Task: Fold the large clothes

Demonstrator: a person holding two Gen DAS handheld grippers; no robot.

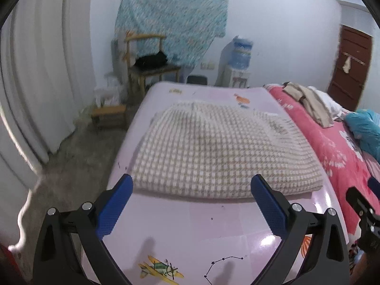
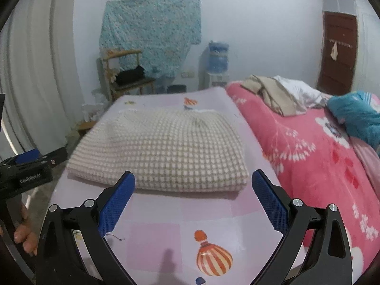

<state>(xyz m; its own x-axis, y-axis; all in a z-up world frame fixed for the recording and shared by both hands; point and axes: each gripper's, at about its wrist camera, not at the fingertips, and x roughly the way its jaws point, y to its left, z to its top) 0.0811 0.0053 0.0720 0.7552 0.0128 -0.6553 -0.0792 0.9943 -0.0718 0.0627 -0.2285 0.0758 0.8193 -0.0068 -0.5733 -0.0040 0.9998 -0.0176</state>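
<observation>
A cream waffle-knit garment [image 1: 213,152], folded into a thick rectangle, lies in the middle of both views on a glossy lilac table [image 1: 190,225] printed with cartoon pictures. The left gripper [image 1: 190,185] stands at the bottom of its frame with blue-padded jaws spread wide, gripping nothing, just short of the fold's near edge. The right gripper [image 2: 192,180] is likewise wide apart and empty. A pink flowered blanket [image 2: 308,147] fills the right side, with beige clothes [image 2: 268,90] heaped at upper right.
</observation>
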